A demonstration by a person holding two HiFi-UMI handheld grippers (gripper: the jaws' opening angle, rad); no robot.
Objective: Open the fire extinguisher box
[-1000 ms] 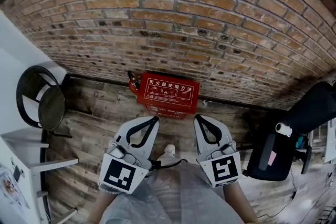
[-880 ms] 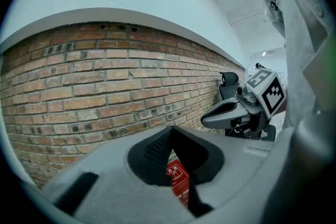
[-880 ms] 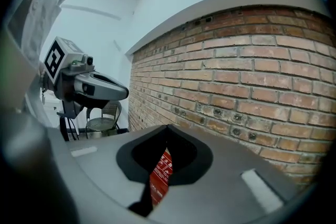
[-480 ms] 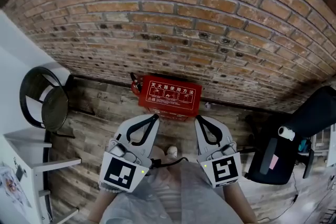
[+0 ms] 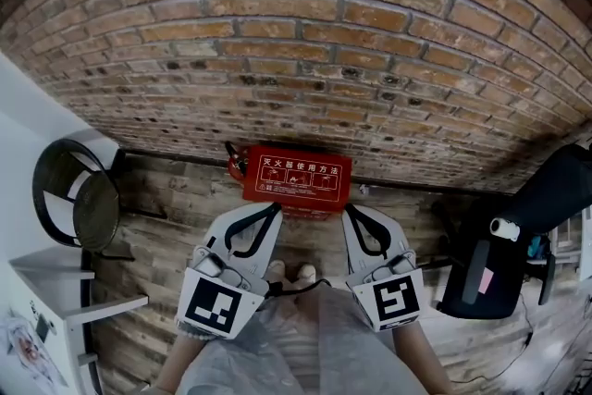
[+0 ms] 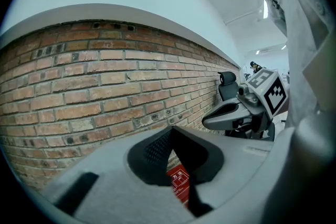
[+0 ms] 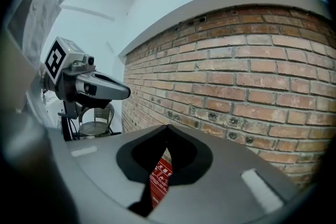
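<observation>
The red fire extinguisher box (image 5: 297,175) sits on the wooden floor against the brick wall, its lid with white print facing up and closed. In the head view my left gripper (image 5: 274,210) and right gripper (image 5: 349,211) hover side by side just short of the box's near edge, apart from it. Both are shut with nothing between the jaws. In the left gripper view a strip of the box (image 6: 179,181) shows below the meeting tips of the left gripper (image 6: 170,128). The right gripper view shows the box (image 7: 159,178) the same way under the right gripper (image 7: 167,126).
The brick wall (image 5: 296,42) rises right behind the box. A round black chair (image 5: 74,185) and a white shelf (image 5: 65,291) stand at the left. A black office chair (image 5: 518,236) stands at the right. The person's shoes (image 5: 289,271) are between the grippers.
Both grippers have edged a little forward toward the box and the wall, still shut. Both shoes now show below them. The box has not moved.
</observation>
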